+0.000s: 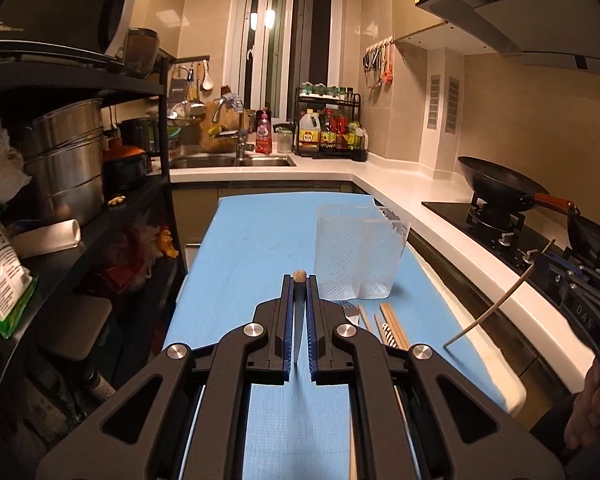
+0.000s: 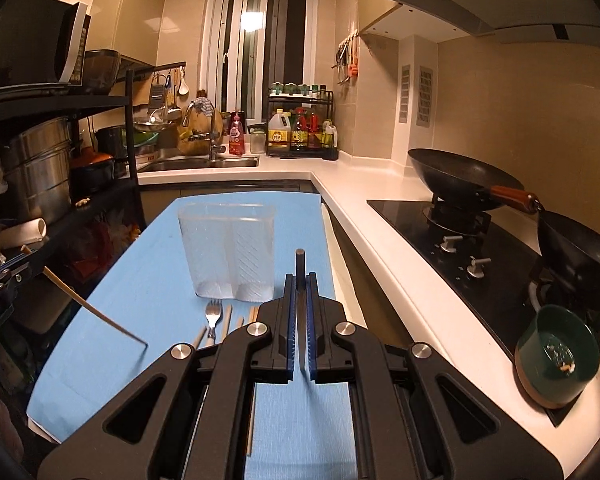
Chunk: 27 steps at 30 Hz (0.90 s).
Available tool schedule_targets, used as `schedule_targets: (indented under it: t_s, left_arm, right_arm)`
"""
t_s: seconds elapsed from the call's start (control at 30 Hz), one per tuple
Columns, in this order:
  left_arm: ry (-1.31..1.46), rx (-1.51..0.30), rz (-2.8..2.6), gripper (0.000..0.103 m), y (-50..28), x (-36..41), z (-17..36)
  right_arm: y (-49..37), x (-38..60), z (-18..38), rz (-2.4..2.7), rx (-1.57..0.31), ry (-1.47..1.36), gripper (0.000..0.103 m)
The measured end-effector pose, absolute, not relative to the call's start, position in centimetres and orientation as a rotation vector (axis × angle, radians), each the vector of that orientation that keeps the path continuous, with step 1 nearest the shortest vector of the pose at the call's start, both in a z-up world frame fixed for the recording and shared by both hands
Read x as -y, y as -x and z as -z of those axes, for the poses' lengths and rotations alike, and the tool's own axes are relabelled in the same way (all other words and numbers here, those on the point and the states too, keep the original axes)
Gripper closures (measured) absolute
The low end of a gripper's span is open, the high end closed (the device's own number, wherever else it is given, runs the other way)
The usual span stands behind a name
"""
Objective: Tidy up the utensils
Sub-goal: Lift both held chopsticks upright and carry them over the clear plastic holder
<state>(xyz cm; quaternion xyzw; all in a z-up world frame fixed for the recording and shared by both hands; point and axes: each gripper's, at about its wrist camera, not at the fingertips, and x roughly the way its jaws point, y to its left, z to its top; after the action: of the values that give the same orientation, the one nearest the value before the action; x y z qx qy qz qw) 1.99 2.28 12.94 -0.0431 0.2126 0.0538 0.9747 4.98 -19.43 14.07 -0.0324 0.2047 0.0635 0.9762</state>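
Both claws are clamped tight, each on one chopstick. Left gripper [image 1: 300, 280] pinches a pale wooden chopstick [image 1: 299, 275], whose round end pokes up between the blue pads; from the right wrist view the same stick [image 2: 96, 312] slants down from that gripper at the left edge, its tip hanging over the blue mat [image 2: 148, 280]. Right gripper [image 2: 300, 280] grips a dark-ended chopstick [image 2: 300, 258] standing up between its pads; the left wrist view shows that stick's long shaft [image 1: 496, 306] angling down toward the mat.

Just ahead stands the clear plastic utensil holder [image 2: 228, 252], upright, two compartments, and as far as I can see it's empty. So nothing is sorted yet. Lying flat on the mat just in front of the holder are a fork [image 2: 213, 314] and several more chopsticks [image 1: 394, 326].

My read: early going. These two sticks look bound for the holder, then the fork and the rest follow.

Beyond the mat, a white counter [image 2: 340, 208] wraps round to a wok [image 2: 460, 178] on the hob.
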Motion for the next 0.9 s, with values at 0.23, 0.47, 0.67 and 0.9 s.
schedule_targets:
  t_s: [0.23,0.47,0.67,0.9]
  left_arm:
    - [0.144,-0.529,-0.084,0.097,-5.6,-3.1,-15.6]
    - [0.125,-0.558,-0.042,0.097,-8.8,-3.4,-18.2]
    - [0.132,-0.562,0.014,0.097,-11.7,-4.0,-21.5]
    - [0.144,-0.521,0.066,0.097,-14.7,-4.0,-26.9]
  right_arm:
    - [-7.3,19.0,-17.1,-0.159,-0.419,0.038,0.098]
    - [-9.8,18.9,-21.2,-0.186,-0.389,0.025,0.098]
    - [-12.3,18.2,-25.3,-0.222,-0.350,0.015,0.098]
    - [-14.5,17.3,-29.9,-0.271,-0.307,-0.008,0.098]
